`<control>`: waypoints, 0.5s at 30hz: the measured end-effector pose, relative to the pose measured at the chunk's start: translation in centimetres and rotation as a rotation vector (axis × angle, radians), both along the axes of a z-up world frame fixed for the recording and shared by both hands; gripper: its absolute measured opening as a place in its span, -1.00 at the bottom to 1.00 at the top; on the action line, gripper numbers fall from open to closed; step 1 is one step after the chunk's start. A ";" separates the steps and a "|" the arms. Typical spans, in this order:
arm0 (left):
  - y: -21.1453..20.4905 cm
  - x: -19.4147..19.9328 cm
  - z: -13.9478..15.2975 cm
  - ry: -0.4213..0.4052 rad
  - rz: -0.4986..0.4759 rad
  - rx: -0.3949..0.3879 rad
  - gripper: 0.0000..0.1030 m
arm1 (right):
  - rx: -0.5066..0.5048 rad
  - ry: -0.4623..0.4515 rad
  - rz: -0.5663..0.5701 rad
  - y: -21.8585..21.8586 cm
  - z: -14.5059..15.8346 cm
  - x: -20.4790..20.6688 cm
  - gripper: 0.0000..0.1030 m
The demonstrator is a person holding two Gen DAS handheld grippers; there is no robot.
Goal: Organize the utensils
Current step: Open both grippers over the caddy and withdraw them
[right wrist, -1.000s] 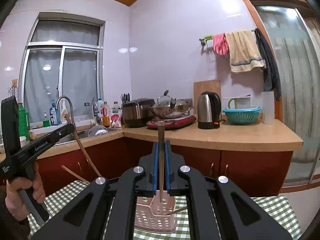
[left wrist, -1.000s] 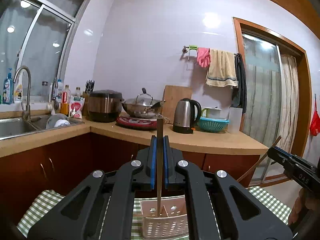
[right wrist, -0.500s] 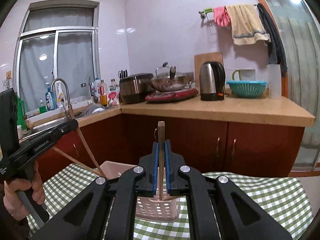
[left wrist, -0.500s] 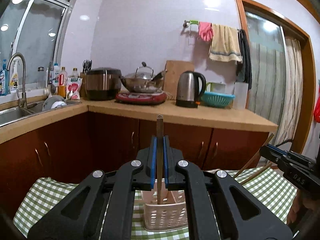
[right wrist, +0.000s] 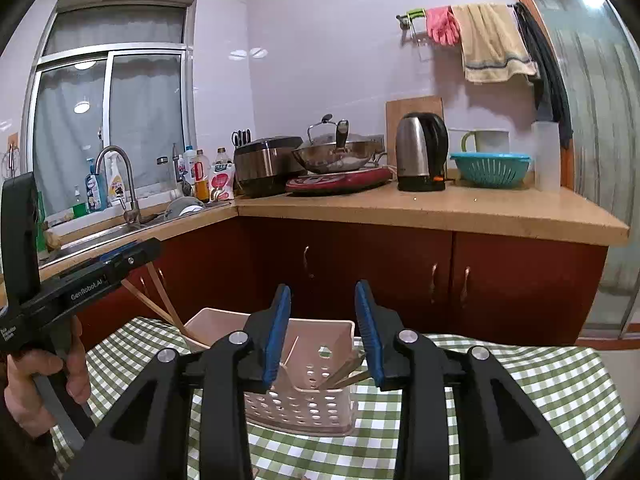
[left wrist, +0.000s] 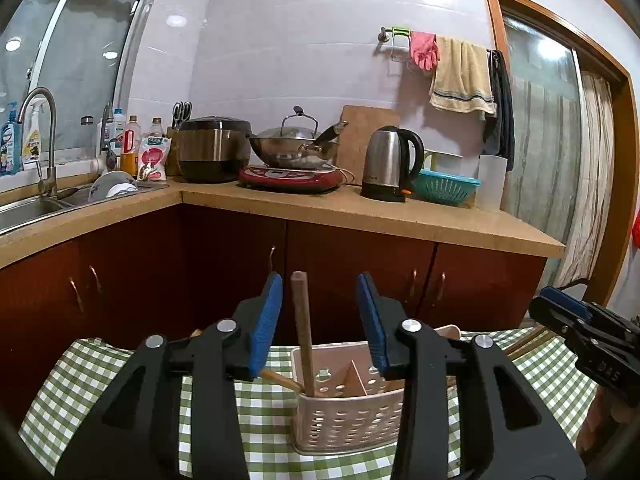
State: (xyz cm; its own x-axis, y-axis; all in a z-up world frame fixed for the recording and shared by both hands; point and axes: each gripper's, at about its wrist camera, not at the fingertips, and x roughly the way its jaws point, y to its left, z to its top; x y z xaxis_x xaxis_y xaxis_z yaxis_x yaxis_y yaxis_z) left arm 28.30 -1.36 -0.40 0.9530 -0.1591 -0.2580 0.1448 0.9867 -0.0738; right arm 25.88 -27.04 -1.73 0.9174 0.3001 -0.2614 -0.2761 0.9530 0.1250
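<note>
Left claw (left wrist: 319,322): jaws just opened, chopstick (left wrist: 302,332) standing free in caddy (left wrist: 344,420) at table's (left wrist: 100,376) middle. Right claw (right wrist: 322,330): likewise just opened, empty above caddy. We judge release done; next, withdraw both, fetch remaining utensils.

The left gripper (right wrist: 132,258), seen from the right wrist, carries white lettering "GenRobot.AI" along its black side; smaller white print at its handle end is too small to read. In the left wrist view, the right gripper (left wrist: 560,306) bears raised characters that look like "DAS". Bottle labels by the sink are illegible.
</note>
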 end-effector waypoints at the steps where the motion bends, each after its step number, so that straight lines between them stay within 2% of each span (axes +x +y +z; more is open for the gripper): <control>1: 0.2 -0.1 0.1 -0.004 0.005 -0.006 -0.09 | -0.003 -0.006 -0.003 0.0 0.1 -0.2 -0.24; 7: 0.9 -0.8 0.7 -0.010 0.007 -0.026 0.17 | -0.001 -0.033 -0.019 -0.5 0.8 -1.3 -0.12; 15: 1.0 -3.8 1.4 -0.042 0.002 -0.026 0.28 | 0.009 -0.057 -0.032 -1.3 1.5 -4.8 -0.11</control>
State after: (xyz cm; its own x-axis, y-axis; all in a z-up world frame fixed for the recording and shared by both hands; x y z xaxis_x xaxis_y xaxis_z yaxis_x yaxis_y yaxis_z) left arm 24.50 -0.40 1.05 0.9632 -0.1632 -0.2135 0.1462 0.9848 -0.0934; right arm 21.09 -28.34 -0.25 0.9400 0.2720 -0.2061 -0.2520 0.9605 0.1183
